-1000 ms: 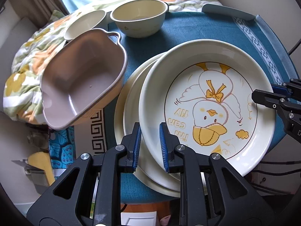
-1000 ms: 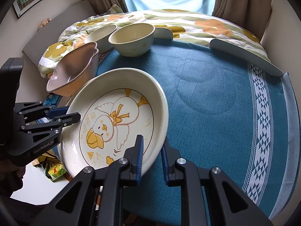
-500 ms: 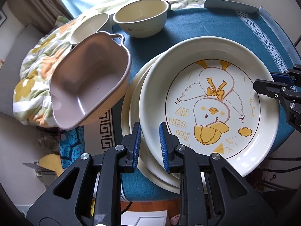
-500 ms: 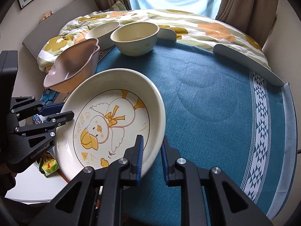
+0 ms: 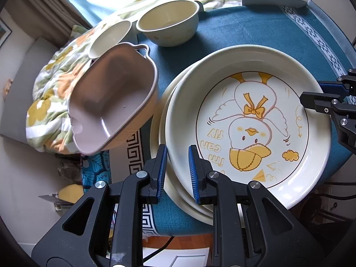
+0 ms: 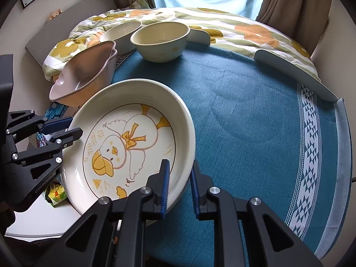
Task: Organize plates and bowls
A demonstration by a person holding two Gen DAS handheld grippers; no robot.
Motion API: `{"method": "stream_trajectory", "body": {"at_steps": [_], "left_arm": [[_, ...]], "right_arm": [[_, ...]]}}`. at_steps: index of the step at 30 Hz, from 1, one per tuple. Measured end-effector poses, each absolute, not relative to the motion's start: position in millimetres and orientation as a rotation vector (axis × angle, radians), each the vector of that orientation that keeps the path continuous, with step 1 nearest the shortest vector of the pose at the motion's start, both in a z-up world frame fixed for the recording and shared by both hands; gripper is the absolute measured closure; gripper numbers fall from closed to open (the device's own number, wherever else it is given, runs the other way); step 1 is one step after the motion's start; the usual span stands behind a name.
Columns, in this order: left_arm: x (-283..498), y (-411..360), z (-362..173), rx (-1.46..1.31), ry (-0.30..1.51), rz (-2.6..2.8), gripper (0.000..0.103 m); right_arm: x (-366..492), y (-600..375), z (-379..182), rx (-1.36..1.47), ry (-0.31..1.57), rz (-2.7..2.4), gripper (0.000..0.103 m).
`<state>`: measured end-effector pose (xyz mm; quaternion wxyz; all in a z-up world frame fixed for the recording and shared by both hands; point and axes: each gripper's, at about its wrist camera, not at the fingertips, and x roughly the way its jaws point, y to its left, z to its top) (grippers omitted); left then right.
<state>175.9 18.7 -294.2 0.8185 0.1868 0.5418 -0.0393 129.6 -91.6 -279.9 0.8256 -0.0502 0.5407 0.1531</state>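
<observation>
Both views sit higher than before. Left gripper (image 5: 176,169) and right gripper (image 6: 179,184) each clamp opposite rims of the duck plate (image 5: 249,124), lettered "I'm can fly", over stacked plates (image 5: 169,102) at the table (image 6: 255,115) edge; blue cloth beyond lies bare.

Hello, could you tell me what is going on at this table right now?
A person is sorting dishes with two tools. The left hand-held gripper and the right hand-held gripper each straddle opposite rims of the duck plate, which sits on top of other plates. A pink dish and two cream bowls sit nearby.
</observation>
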Motion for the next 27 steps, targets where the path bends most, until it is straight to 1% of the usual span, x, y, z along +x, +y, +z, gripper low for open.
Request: {"method": "stream_trajectory", "body": {"at_steps": [10, 14, 15, 16, 17, 18, 19, 20, 21, 22, 27], "left_arm": [[178, 24, -292, 0.375, 1.161, -0.081, 0.086], [180, 29, -272, 0.317, 1.137, -0.082, 0.085], [181, 31, -263, 0.3, 1.118, -0.071, 0.083], [181, 35, -254, 0.28, 1.098, -0.059, 0.073], [181, 39, -243, 0.256, 1.074, -0.043, 0.046], [180, 44, -232, 0.227, 1.042, -0.02, 0.027], [179, 49, -221, 0.198, 1.003, 0.005, 0.0], [175, 56, -208, 0.165, 0.952, 0.018, 0.001], [174, 62, -198, 0.134, 0.921, 0.023, 0.0], [174, 68, -191, 0.107, 0.911, 0.032, 0.0], [185, 112, -181, -0.046, 0.935, 0.081, 0.001]], "right_arm": [[130, -90, -282, -0.12, 1.148, 0.323, 0.086], [130, -94, -268, -0.075, 1.116, 0.338, 0.086], [131, -97, -260, -0.054, 1.096, 0.347, 0.086], [133, -99, -253, -0.035, 1.083, 0.359, 0.086], [136, -100, -246, -0.018, 1.072, 0.369, 0.082], [140, -101, -240, -0.007, 1.062, 0.38, 0.075], [143, -101, -233, 0.004, 1.047, 0.396, 0.048], [146, -102, -226, 0.014, 1.029, 0.414, 0.014], [149, -102, -219, 0.025, 1.008, 0.438, 0.003], [153, -100, -212, 0.03, 0.99, 0.46, 0.0], [180, -76, -194, -0.056, 0.98, 0.505, 0.0]]}}
